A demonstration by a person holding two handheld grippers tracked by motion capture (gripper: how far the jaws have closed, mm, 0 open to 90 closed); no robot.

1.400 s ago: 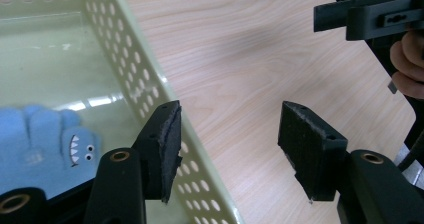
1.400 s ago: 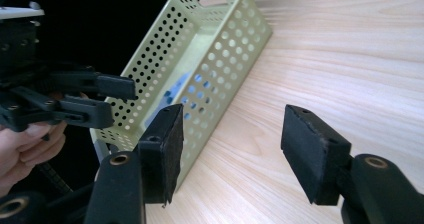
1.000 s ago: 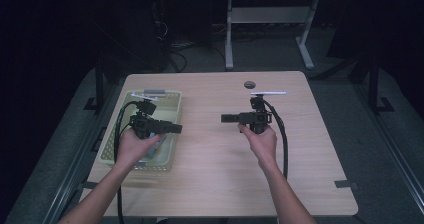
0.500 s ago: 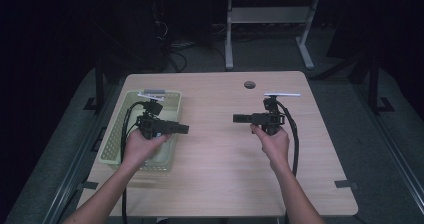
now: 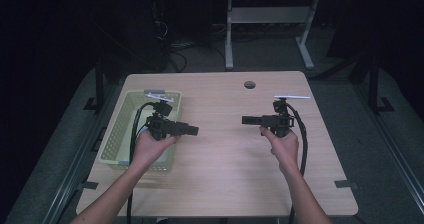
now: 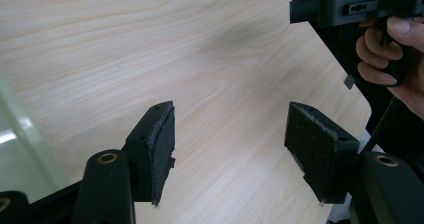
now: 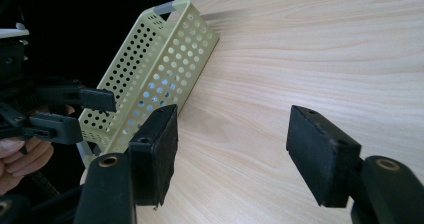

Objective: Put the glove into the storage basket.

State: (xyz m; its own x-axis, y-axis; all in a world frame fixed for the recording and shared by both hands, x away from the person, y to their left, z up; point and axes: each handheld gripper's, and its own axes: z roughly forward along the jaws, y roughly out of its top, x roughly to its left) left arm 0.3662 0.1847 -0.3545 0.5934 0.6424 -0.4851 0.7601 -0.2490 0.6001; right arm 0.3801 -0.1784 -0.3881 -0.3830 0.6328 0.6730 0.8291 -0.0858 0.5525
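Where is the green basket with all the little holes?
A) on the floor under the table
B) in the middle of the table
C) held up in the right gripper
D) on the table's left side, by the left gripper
D: the high view shows the green basket standing on the left part of the table, with the left gripper held right beside it.

Both tongs are matte black. The left tongs [image 5: 192,130] and right tongs [image 5: 247,119] each end in two blocky arms faced with rough dark foam pads [image 6: 162,146], slightly frayed at the edges. A brass-coloured rivet [image 6: 107,158] sits just behind each pad. A thick black cable [image 5: 301,134] loops from the rear of each. The forearms are bare, no sleeves showing.
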